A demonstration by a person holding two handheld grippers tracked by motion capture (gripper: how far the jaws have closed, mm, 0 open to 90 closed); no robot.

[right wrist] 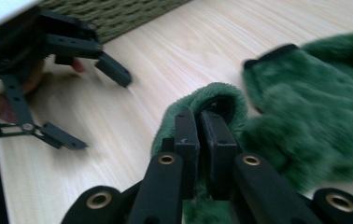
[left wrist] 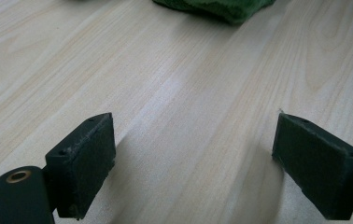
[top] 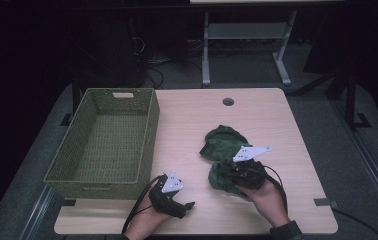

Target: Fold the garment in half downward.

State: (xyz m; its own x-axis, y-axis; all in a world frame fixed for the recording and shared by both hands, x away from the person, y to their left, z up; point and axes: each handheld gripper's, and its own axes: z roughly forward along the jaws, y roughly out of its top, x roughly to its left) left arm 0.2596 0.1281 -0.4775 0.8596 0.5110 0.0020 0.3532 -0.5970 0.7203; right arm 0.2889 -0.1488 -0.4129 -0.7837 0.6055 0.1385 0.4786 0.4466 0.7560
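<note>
Two fuzzy green cloth pieces, like mittens, lie on the wooden table (top: 277,130). The nearer piece (top: 221,179) has its cuff (right wrist: 202,95) clamped between the closed jaws of my right gripper (right wrist: 201,126), which comes at it from the right (top: 231,176). Touching it on the far side is the second green piece (top: 224,140), whose dark-trimmed edge (right wrist: 314,102) faces the held one. My left gripper (top: 187,201) rests low over bare table near the front edge. Its jaws (left wrist: 193,154) stand wide apart with nothing between them, and the green cloth (left wrist: 216,7) lies ahead of them.
A woven olive basket (top: 149,135) stands on the table's left half, its inside bare. A round cable hole (top: 228,101) sits near the far edge. Bare wood stretches to the right of the green pieces. Beyond the table are a dark floor and a desk frame (top: 206,50).
</note>
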